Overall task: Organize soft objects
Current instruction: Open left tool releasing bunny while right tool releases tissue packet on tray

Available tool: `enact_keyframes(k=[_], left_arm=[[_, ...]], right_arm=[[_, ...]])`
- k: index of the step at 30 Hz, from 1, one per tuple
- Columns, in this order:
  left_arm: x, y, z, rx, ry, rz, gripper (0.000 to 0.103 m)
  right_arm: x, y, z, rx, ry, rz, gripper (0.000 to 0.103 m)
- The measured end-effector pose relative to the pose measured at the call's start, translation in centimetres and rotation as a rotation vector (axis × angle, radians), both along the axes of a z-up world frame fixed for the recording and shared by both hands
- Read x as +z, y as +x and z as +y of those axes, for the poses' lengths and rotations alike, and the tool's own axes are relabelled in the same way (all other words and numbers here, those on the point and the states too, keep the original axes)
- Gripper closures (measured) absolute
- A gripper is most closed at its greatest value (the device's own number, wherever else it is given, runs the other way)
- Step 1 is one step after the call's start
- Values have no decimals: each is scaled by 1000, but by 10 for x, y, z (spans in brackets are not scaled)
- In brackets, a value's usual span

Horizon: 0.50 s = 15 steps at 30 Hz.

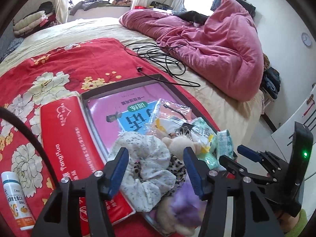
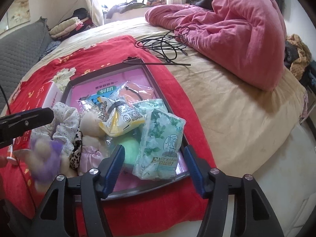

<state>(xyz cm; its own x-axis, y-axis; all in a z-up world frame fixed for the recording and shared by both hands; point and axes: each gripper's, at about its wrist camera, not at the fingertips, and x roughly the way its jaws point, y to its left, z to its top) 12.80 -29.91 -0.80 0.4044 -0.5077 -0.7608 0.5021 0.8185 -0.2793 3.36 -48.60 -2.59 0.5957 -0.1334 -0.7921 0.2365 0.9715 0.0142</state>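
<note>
Both the left gripper [image 1: 156,169] and right gripper [image 2: 154,169] stand apart, empty, above soft toys and the tissue pack [image 2: 160,138] heaped in the tray [image 2: 152,77]; the blurred purple plush [image 2: 46,156] at the heap's edge could tumble out

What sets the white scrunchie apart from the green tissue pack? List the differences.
The scrunchie is ruffled white cloth with a small floral print; the tissue pack is smooth, glossy green plastic with white flowers and printed text. The scrunchie lies at the tray's left end near the left tongs; the pack lies at its right end, between the open right tongs. The scrunchie is bunched and crumpled; the pack is a flat-sided packet. Both are soft and sit in the tray.
</note>
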Motion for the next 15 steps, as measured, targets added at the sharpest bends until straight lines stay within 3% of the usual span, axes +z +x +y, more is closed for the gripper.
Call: enact_keyframes(k=[15], left_arm=[[8,-22,9,-15,15,-44,46]], right_arm=[[24,-19,21,47,-60,-99,35]])
